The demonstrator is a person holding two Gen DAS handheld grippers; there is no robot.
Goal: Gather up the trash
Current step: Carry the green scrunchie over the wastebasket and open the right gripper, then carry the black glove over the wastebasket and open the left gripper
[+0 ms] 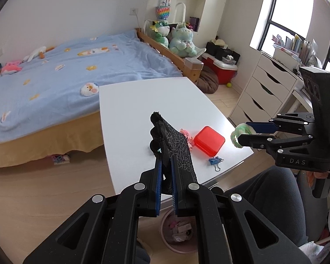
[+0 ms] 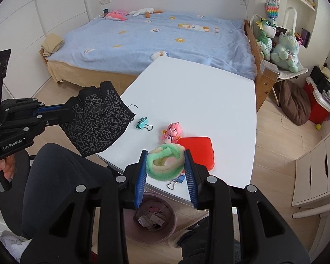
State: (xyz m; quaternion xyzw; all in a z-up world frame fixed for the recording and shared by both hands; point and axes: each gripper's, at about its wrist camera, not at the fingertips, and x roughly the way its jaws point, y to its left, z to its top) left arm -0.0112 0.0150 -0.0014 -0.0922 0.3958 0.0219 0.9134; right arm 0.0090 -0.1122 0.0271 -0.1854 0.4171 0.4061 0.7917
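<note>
With the left gripper (image 1: pixel 165 165) clamped on a black glove (image 2: pixel 96 121) and the right gripper (image 2: pixel 166 162) clamped on a fuzzy green ring (image 2: pixel 165 161), both above the table (image 2: pixel 198 92), the collecting step is in hand; each item next needs carrying over the bin (image 2: pixel 151 217) below the table edge.

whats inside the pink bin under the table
The pink bin holds crumpled white paper scraps and a small white card. The right gripper and the table edge cover part of it, so anything deeper is hidden.

Blue-covered bed (image 2: pixel 165 41), plush dinosaurs (image 2: pixel 283 50), white drawers (image 1: pixel 264 88), red cooler (image 1: pixel 224 71), brown cushion (image 2: pixel 294 103) beyond.
</note>
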